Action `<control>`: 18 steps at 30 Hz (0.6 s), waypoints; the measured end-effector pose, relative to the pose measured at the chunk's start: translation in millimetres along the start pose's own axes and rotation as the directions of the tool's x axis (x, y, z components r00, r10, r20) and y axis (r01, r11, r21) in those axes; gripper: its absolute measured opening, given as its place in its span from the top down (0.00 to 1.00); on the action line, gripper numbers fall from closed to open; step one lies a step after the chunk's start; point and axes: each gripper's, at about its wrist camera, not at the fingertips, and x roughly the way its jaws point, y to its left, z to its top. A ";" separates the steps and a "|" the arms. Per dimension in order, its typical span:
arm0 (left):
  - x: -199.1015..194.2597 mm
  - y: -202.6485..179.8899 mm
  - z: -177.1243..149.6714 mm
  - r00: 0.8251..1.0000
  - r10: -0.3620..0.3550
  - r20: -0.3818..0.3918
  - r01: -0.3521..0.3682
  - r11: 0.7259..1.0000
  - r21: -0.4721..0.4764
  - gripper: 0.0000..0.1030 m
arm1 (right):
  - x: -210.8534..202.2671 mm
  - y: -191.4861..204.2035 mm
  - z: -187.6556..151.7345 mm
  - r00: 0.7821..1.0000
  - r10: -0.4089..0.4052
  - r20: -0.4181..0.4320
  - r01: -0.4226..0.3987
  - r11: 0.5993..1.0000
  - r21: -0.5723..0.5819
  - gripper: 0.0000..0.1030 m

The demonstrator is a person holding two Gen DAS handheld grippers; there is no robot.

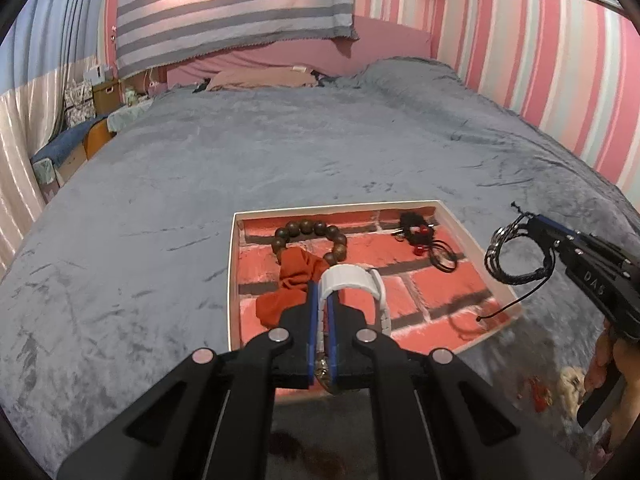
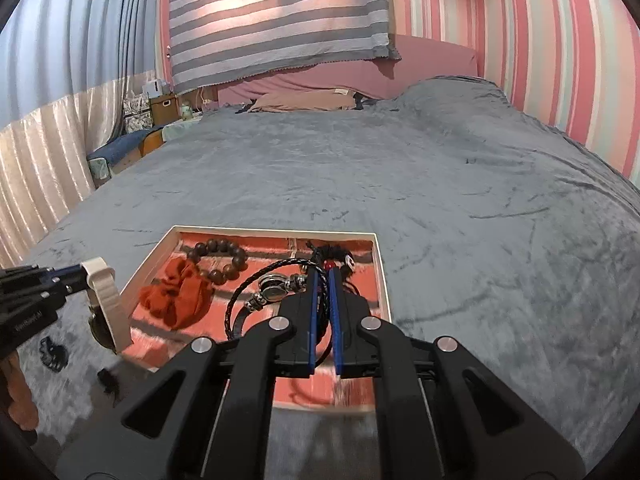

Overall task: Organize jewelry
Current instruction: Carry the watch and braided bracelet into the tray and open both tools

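Note:
A shallow white tray [image 1: 460, 232] with a red brick-pattern floor lies on the bed; it also shows in the right wrist view [image 2: 382, 276]. In it lie a brown wooden bead bracelet [image 1: 310, 232], an orange scrunchie [image 1: 292, 288] and a black cord piece with red beads [image 1: 420, 236]. My left gripper [image 1: 323, 300] is shut on a white-strapped watch [image 1: 352, 280] above the tray's near part. My right gripper [image 2: 323, 276] is shut on a black braided leather bracelet [image 2: 260, 292] with metal beads, above the tray's right side. That bracelet hangs from the right gripper in the left view [image 1: 516, 256].
The grey plush bedspread [image 1: 280, 152] spreads all around the tray. Small dark items [image 2: 54, 354] lie on the bed left of the tray, and blurred red and pale items [image 1: 556, 388] lie at its right. A pink striped wall [image 1: 560, 64] borders the bed's right.

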 end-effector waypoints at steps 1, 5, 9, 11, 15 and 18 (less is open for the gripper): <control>7.9 2.1 1.4 1.000 0.001 -0.011 -0.001 1.000 -0.007 0.95 | 7.1 0.6 2.9 1.000 0.000 -0.006 0.000 1.000 -0.002 0.94; 40.6 10.5 2.3 0.998 0.024 -0.056 -0.025 1.000 -0.017 0.96 | 39.7 2.8 3.7 0.999 -0.004 -0.041 0.004 1.000 0.003 0.94; 69.2 19.1 -1.9 0.994 0.043 -0.098 -0.046 0.999 -0.026 0.95 | 67.4 1.0 -5.9 0.997 -0.019 -0.078 0.019 1.000 -0.003 0.94; 77.8 22.4 -3.4 0.993 0.064 -0.102 -0.066 0.998 -0.022 0.95 | 78.0 -2.7 -9.9 0.995 -0.025 -0.095 0.026 1.000 0.001 0.94; 91.7 29.0 0.8 0.991 0.057 -0.121 -0.062 0.997 -0.044 0.96 | 96.4 -7.6 -14.3 0.992 -0.037 -0.121 0.038 0.999 0.010 0.94; 105.2 31.4 3.1 0.988 0.073 -0.138 -0.079 0.996 -0.041 0.96 | 107.5 -10.1 -17.0 0.990 -0.047 -0.136 0.049 0.999 0.012 0.94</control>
